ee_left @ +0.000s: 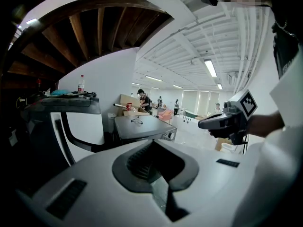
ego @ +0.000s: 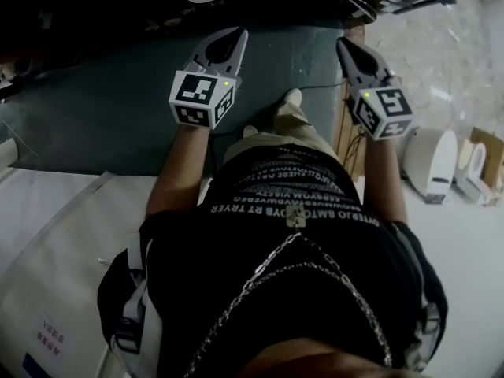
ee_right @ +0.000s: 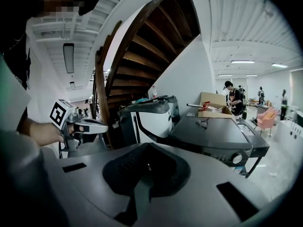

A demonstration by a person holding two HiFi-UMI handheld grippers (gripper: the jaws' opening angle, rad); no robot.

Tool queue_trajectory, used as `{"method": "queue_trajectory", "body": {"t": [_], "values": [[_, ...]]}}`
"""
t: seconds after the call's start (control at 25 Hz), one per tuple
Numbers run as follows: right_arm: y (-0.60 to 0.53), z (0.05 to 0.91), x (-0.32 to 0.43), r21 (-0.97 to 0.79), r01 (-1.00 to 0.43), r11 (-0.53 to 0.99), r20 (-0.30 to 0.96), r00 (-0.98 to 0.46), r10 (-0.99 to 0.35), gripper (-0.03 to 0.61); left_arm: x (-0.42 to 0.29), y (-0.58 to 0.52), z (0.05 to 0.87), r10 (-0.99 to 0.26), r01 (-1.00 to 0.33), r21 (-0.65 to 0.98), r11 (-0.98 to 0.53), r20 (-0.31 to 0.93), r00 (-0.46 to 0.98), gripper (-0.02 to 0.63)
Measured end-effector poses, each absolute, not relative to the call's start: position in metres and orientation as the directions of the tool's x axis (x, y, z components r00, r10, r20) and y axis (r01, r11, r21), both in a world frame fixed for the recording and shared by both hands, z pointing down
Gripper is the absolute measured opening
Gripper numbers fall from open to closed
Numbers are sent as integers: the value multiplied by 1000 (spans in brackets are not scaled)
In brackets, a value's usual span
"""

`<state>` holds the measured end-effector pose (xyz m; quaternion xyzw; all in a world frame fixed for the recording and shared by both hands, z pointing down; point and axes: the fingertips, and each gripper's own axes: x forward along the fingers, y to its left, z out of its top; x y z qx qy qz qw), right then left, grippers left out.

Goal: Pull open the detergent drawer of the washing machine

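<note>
The washing machine (ee_right: pixel 222 136) is dark grey with a flat top and a round dial (ee_right: pixel 236 158) on its front panel. It stands some way ahead in the right gripper view and shows smaller in the left gripper view (ee_left: pixel 142 126). I cannot make out its detergent drawer. In the head view my left gripper (ego: pixel 236 34) and right gripper (ego: pixel 344 46) are held side by side in front of the person's body, apart from the machine. Both have their jaws together and nothing between them. Each also shows in the other's view: the right gripper (ee_left: pixel 203 123) and the left gripper (ee_right: pixel 105 125).
A wooden staircase (ee_right: pixel 142 46) rises above a white-and-black appliance (ee_right: pixel 151 119) left of the machine. Glasses (ee_right: pixel 203 123) lie on the machine's top, with a cardboard box (ee_right: pixel 213 109) and people (ee_right: pixel 234 98) behind. White rolls (ego: pixel 433 160) stand on the floor at right.
</note>
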<state>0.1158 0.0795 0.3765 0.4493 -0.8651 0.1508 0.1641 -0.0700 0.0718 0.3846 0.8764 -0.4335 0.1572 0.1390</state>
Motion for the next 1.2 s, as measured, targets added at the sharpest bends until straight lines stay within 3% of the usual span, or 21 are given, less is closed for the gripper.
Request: {"method": "queue_trajectory", "body": {"t": [0.88, 1.2], "values": [[-4, 354, 168, -122, -767, 630, 368, -624, -689, 2, -10, 0, 350, -784, -854, 58, -517, 369, 499, 3], [-16, 367, 163, -155, -741, 653, 377, -656, -654, 2, -11, 3, 369, -775, -867, 69, -494, 415, 475, 3]]}}
